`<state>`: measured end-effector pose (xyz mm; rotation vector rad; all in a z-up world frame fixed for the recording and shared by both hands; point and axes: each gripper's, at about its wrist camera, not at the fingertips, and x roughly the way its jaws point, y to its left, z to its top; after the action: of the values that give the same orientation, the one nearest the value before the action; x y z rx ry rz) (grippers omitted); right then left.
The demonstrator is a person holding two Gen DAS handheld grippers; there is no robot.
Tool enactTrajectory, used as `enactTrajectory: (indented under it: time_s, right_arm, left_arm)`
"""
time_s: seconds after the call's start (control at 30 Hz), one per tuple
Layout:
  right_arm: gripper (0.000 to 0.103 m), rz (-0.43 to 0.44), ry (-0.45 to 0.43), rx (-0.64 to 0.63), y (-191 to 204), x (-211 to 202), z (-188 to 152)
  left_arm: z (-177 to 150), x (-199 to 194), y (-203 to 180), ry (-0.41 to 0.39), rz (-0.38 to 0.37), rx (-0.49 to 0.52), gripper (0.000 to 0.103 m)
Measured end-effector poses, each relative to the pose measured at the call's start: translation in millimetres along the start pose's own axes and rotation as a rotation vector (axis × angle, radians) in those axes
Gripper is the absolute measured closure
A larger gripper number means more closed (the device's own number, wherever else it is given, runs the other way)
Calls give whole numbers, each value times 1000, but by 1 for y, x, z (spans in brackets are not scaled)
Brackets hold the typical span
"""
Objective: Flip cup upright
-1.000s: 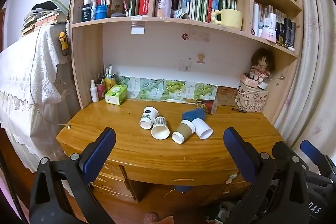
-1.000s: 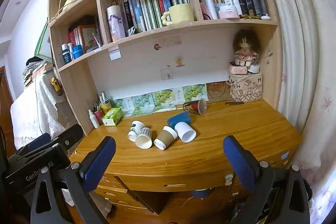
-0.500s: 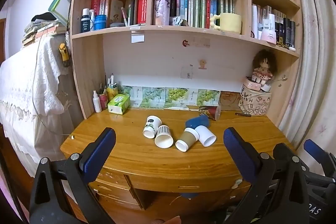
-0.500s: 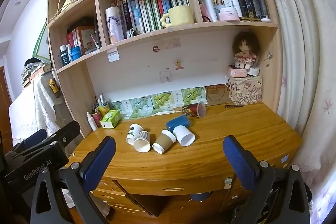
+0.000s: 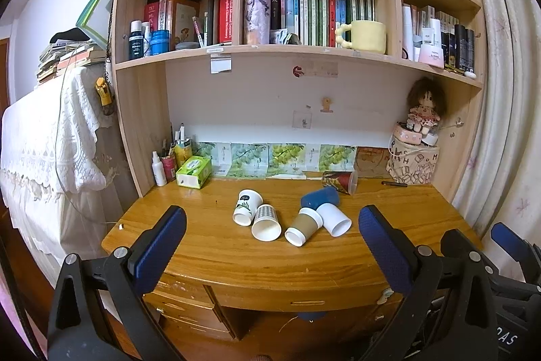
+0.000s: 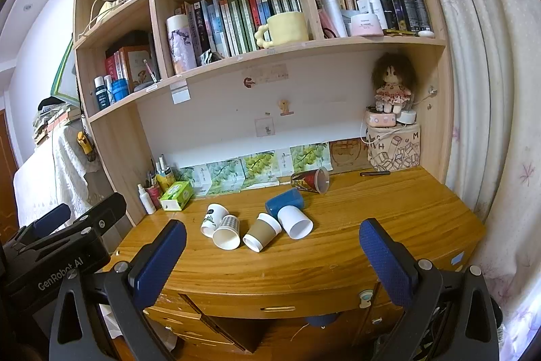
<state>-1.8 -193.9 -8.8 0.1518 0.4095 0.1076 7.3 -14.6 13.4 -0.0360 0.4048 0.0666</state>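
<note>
Several paper cups lie on their sides in the middle of the wooden desk (image 5: 209, 246): a white leaf-print cup (image 5: 247, 207), a checked cup (image 5: 266, 223), a brown cup (image 5: 303, 226), a white cup (image 5: 334, 219), a blue cup (image 5: 319, 197) and a red-black cup (image 5: 339, 181) behind them. They also show in the right wrist view, with the brown cup (image 6: 262, 231) in the middle. My left gripper (image 5: 270, 252) is open and empty, held off the desk's front edge. My right gripper (image 6: 270, 254) is also open and empty, beside it.
A green tissue box (image 5: 193, 171), a spray bottle (image 5: 158, 164) and a pen pot stand at the back left. A patterned box with a doll (image 5: 413, 163) stands at the back right, a pen (image 5: 394, 183) beside it. Bookshelves hang above. A curtain (image 6: 490, 90) hangs right.
Both grippers have risen a little and tilted up, so the desk and cups sit lower in view. The cups have not moved. Both jaws stay open.
</note>
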Motion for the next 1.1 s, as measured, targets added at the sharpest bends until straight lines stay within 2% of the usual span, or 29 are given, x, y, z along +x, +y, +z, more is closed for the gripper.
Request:
enactTrajectory:
  time_s: [0.3,0.6,0.87,1.1]
  right_arm:
    - [0,9,14,21,-6,-3,-5]
    - [0,6,59,50,-9,0,-10]
    - [0,9,119,68,-11,21,-9]
    - [0,13,192,84,-12,56,-5]
  left_arm:
    - [-6,-3,-3,30,19,8,1]
    - [-11,11,-5,93,20,23,2]
    - [-11,38,-2,158,23,19,2]
    - [-5,81,0,236,6,16,2]
